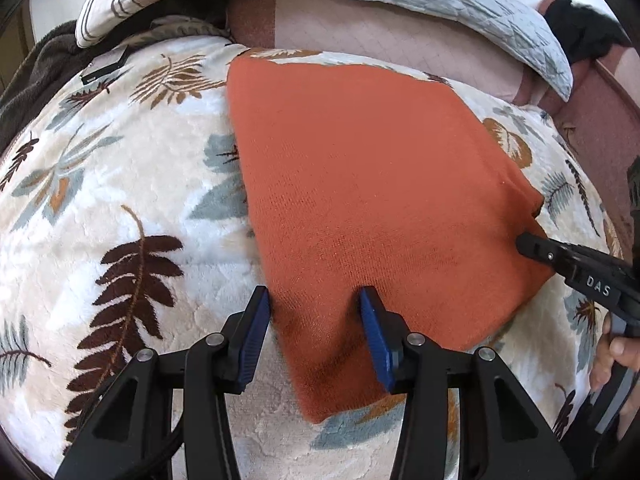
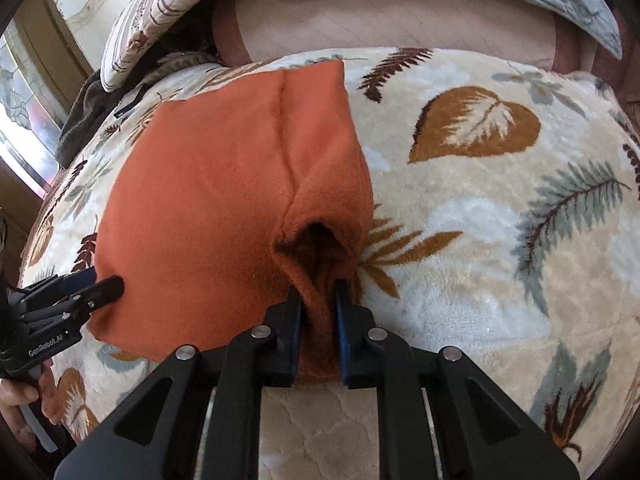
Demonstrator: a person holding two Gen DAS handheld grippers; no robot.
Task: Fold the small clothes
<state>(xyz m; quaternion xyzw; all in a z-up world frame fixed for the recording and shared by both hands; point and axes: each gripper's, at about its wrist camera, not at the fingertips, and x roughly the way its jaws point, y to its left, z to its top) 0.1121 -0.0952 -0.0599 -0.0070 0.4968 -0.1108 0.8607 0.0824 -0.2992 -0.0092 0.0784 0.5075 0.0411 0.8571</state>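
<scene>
A small orange knit garment (image 1: 368,184) lies flat on a leaf-patterned blanket (image 1: 120,184). My left gripper (image 1: 316,300) is open, its blue pads astride the garment's near left edge. My right gripper (image 2: 318,292) is shut on a bunched fold at the garment's (image 2: 208,208) near right corner, next to an open cuff. The right gripper also shows in the left wrist view (image 1: 524,242) at the garment's right edge. The left gripper shows in the right wrist view (image 2: 108,286) at the garment's left corner.
The blanket (image 2: 500,208) covers a bed. Striped and grey quilted pillows (image 1: 460,4) lie at the far side beside a pink sheet (image 1: 360,28). A dark throw (image 1: 36,76) lies at the far left. A window (image 2: 24,92) shows at the left.
</scene>
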